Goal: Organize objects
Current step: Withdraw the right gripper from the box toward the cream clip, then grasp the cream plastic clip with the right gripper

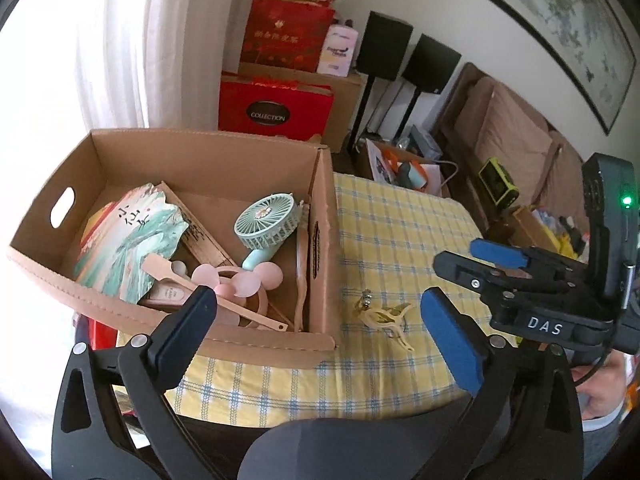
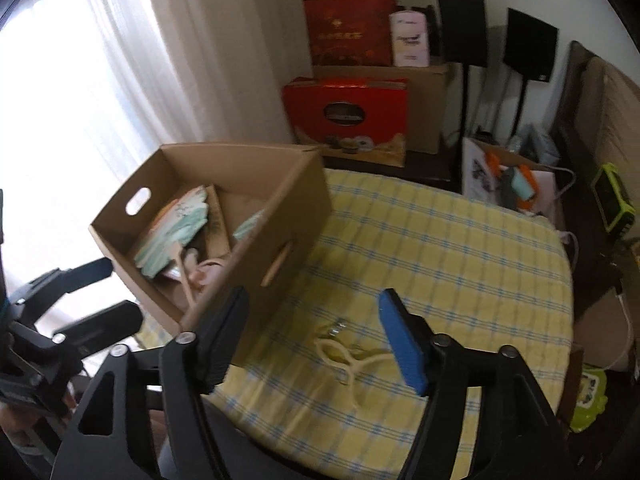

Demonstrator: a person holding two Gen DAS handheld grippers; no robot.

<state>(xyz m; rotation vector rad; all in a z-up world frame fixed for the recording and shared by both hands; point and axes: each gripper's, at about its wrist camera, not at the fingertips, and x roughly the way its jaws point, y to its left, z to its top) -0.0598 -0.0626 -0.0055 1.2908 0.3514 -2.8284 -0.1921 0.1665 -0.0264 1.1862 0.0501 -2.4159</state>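
Note:
An open cardboard box (image 1: 120, 304) stands on the left of a table with a yellow checked cloth (image 1: 400, 232). It holds a painted fan (image 1: 128, 240), a teal handheld fan (image 1: 266, 222), a pink fan (image 1: 248, 280) and wooden utensils. A cream clip-like object with a small metal piece (image 1: 386, 312) lies on the cloth right of the box; it also shows in the right wrist view (image 2: 348, 356). My left gripper (image 1: 320, 336) is open and empty above the box's near corner. My right gripper (image 2: 314, 338) is open and empty just above the cream object; it also shows in the left wrist view (image 1: 466, 258).
Red gift boxes (image 1: 276, 106) and a brown carton are stacked behind the table by the curtain. Two black speakers on stands (image 1: 404, 56) stand by the wall. A sofa (image 1: 512, 136) and bags of clutter (image 1: 404, 168) are at the right.

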